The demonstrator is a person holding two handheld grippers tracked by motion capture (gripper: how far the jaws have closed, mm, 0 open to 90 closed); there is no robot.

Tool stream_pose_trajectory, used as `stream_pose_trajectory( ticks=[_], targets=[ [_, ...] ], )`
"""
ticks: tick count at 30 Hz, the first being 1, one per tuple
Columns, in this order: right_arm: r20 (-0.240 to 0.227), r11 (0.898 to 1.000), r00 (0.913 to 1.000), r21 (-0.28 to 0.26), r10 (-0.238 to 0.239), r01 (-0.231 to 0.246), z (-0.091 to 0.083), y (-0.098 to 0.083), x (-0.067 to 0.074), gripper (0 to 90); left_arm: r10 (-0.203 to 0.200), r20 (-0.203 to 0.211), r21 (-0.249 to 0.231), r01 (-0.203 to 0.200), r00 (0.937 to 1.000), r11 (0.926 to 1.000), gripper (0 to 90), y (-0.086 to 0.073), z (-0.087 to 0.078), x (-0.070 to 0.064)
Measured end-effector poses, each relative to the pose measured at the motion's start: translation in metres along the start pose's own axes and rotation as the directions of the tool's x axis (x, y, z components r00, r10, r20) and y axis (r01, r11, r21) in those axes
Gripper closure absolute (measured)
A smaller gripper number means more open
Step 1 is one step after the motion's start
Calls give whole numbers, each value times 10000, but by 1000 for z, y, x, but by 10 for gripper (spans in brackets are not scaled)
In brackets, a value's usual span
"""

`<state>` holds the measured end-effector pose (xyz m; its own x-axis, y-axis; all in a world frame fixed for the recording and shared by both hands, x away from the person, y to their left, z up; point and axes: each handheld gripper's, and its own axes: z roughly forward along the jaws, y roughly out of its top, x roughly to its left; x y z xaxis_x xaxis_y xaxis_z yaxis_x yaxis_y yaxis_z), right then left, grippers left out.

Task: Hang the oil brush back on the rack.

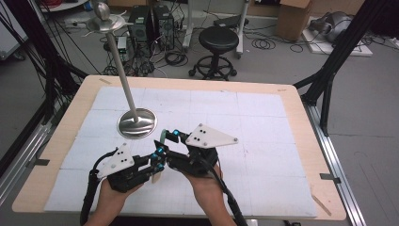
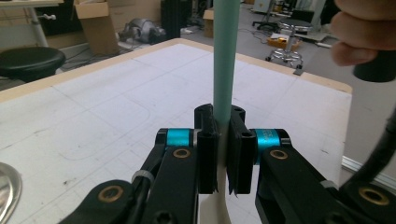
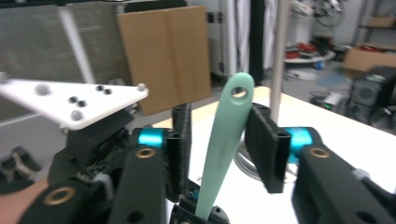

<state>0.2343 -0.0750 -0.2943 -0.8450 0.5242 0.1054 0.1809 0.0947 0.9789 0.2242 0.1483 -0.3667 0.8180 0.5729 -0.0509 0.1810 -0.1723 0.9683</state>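
left gripper [image 2: 223, 154]: clamped on spatula [image 2: 226, 60]
right gripper [image 3: 229, 154]: jaws wide around handle
risk: handover slip, spatula drops near stand [image 1: 137, 123]

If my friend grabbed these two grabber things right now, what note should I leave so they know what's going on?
Left gripper: shut on the long mint-green plastic utensil handle, held upright; its lower part looks cream.
Right gripper: open, jaws either side of the handle's holed top end, not clamping it.
Silver metal stand with round base: just beyond the grippers on the white table mat.
Done: handle lifted off the mat.
Left: probably shut the right gripper on it, then release the left. Where it goes next is unclear.
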Motion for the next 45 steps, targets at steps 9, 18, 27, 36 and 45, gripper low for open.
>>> stream_pose_trajectory(
  ticks=[9, 18, 27, 36, 45],
  targets=[
    [63, 9968, 9969, 195, 779, -780, 2, 0, -5, 746, 44, -460, 100, -40, 9989, 9999, 840, 0, 3, -4],
    [-939, 9945, 9901, 193, 1040, -1027, -5, -2, -13, 757, -406, 897, -119, 418, 9951, 9991, 638, 2, -2, 3],
    [-3795, 9976, 9230, 10, 645, -693, -15, -8, -29, 756, -792, 3695, -367, 997, 9259, 9943, 503, 4, -15, 17],
    [-5380, 9987, 8427, -272, 219, -433, -16, -9, -30, 756, -809, 4771, -260, 1061, 8751, 9940, 504, 3, -13, 13],
    [-6128, 9972, 7902, -594, -13, -445, -14, -10, -27, 756, -569, 5454, -298, 871, 8363, 9958, 656, 1, -7, 3]
  ],
)
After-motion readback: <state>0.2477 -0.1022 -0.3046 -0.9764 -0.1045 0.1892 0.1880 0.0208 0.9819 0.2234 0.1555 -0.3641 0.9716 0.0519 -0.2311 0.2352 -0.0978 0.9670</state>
